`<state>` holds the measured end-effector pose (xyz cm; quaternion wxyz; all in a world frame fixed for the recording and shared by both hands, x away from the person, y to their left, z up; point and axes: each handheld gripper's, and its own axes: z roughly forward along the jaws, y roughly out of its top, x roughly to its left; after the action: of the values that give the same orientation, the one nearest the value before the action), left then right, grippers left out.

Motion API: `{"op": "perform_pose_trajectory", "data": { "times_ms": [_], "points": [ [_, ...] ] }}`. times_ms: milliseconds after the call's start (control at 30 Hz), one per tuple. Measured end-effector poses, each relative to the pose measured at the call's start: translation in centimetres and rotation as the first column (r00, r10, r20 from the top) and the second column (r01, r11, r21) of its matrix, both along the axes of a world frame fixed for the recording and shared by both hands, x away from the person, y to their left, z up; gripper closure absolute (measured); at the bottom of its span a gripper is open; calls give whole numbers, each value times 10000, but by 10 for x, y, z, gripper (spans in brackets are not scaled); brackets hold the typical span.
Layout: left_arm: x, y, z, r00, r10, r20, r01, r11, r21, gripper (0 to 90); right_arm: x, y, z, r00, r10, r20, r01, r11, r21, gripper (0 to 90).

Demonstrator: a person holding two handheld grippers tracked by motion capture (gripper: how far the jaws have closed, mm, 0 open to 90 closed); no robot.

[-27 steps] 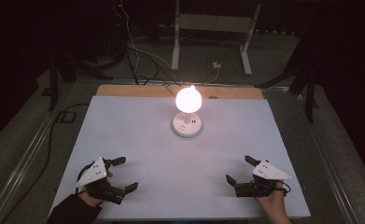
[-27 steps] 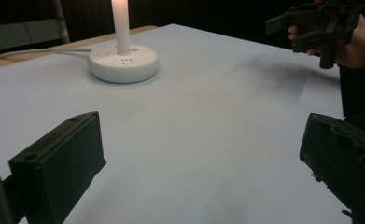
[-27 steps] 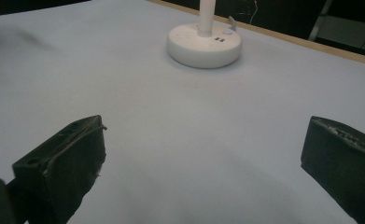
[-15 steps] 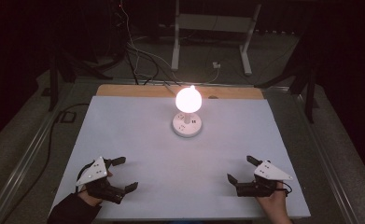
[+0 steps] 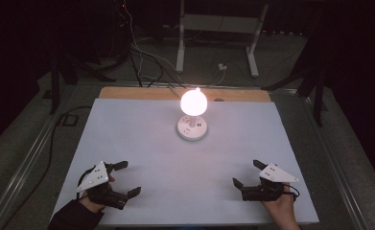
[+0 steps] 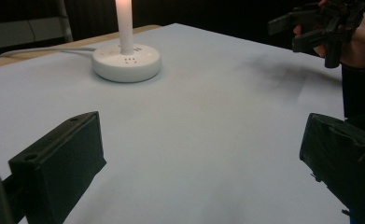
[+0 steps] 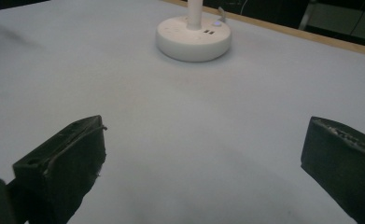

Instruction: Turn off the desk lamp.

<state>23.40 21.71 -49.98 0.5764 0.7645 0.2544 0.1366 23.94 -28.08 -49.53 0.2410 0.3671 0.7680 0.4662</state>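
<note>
A: Where are the two grippers relative to the lamp?

B: The left gripper (image 5: pixel 127 178) sits on the near side of the white table (image 5: pixel 142 139), well apart from the lit desk lamp (image 5: pixel 193 115) and off to its left; its jaws stand wide apart with nothing between them. The right gripper (image 5: pixel 246 173) mirrors it, near and to the lamp's right, jaws spread just as wide and empty.

A: And the lamp itself?

B: It stands upright towards the far middle of the table, glowing bulb over a round white base (image 7: pixel 193 38). In the right gripper view the base bears small sockets and a lit button. A cable (image 6: pixel 45 50) runs from the base towards the table's wooden far edge (image 5: pixel 142 92)
</note>
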Motion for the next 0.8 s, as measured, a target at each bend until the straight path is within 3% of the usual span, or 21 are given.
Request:
{"op": "perform_pose_trajectory", "data": {
  "times_ms": [800],
  "points": [
    [-1,0,1,10000,56,-46,-56,10000,-22,4,24,9,31,9994,211,273,-219,9993,301,0]
  ]
}}
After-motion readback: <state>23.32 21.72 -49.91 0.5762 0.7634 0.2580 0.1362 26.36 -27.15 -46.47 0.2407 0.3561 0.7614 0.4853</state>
